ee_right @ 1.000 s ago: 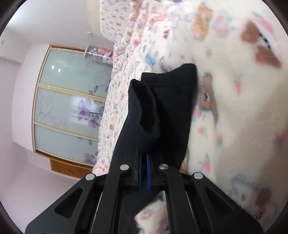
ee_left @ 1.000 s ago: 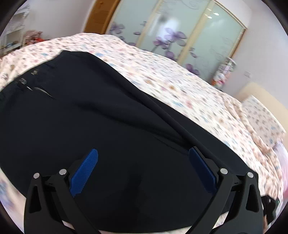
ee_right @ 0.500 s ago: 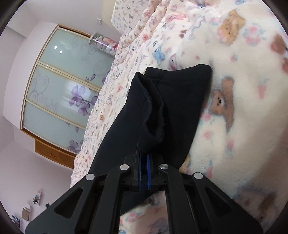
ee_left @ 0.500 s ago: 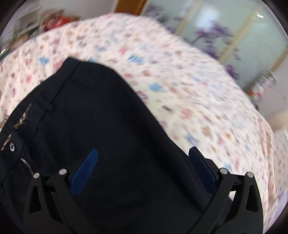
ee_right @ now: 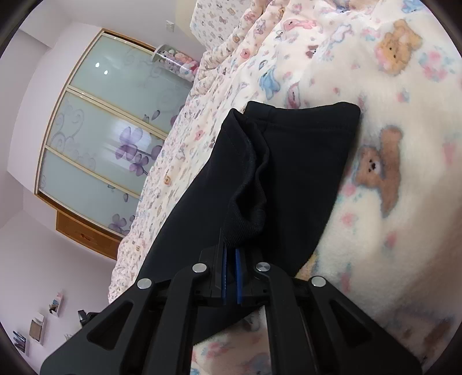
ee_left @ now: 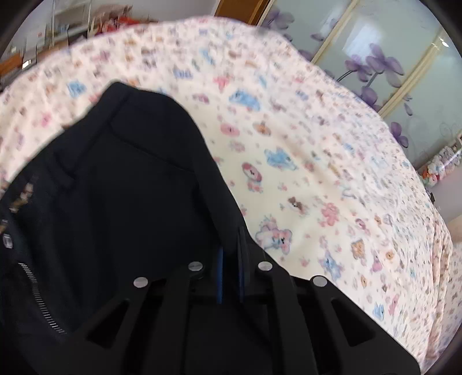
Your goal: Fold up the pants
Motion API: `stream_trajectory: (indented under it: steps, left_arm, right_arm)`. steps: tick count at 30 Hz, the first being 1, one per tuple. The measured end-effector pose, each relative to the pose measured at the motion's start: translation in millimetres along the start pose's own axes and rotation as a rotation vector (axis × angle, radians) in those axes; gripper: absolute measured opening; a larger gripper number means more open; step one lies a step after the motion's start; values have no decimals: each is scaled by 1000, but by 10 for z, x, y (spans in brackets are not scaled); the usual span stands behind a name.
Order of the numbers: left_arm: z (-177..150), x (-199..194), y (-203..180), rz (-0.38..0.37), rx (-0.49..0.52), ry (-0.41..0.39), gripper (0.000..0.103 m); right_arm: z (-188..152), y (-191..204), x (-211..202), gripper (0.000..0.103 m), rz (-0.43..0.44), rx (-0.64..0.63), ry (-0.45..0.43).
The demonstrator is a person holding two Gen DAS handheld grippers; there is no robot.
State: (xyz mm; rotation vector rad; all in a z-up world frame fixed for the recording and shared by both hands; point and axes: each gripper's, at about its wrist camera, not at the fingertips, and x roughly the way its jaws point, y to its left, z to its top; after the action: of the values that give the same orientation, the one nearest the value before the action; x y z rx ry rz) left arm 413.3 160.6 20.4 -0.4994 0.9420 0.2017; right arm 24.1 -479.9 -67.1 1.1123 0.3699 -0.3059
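Black pants (ee_left: 121, 178) lie on a bed blanket (ee_left: 317, 173) printed with bears. The waistband end with its zipper (ee_left: 40, 300) fills the left wrist view. My left gripper (ee_left: 231, 248) sits at the pants' right side edge; its jaws are closing, with a fold of black cloth pinched between the blue pads. In the right wrist view the leg end of the pants (ee_right: 288, 161) lies on the blanket (ee_right: 404, 202). My right gripper (ee_right: 230, 251) is shut on a bunched bit of the hem.
A wardrobe with frosted, flower-patterned sliding doors (ee_left: 389, 57) stands beyond the bed, also in the right wrist view as the wardrobe (ee_right: 101, 138). Cluttered shelves (ee_left: 72, 23) are at the far left. Plush toys (ee_left: 441, 164) sit by the wall.
My left gripper swept along the pants toward the waistband and its jaws went from wide open to closed on the side edge. The right gripper kept its grip and rolled a little.
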Motion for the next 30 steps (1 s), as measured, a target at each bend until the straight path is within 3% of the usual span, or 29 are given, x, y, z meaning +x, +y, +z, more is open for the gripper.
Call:
stream_trajectory:
  steps: [8, 15, 18, 21, 30]
  left_arm:
    - [-261, -1071, 316, -66, 63, -132, 7]
    - [-1175, -1947, 1052, -103, 67, -228, 7]
    - [-1736, -2010, 1433, -62, 61, -232, 7]
    - [-2067, -1864, 1683, -44, 24, -187, 8]
    - [-2223, -1772, 1754, -39, 26, -201, 9]
  right_arm:
    - [71, -5, -98, 4, 15, -16, -43]
    - [305, 88, -174, 4, 13, -40, -66]
    - [437, 76, -206, 4, -7, -40, -72]
    - [528, 22, -244, 4, -32, -20, -66]
    - [540, 13, -338, 4, -48, -16, -49]
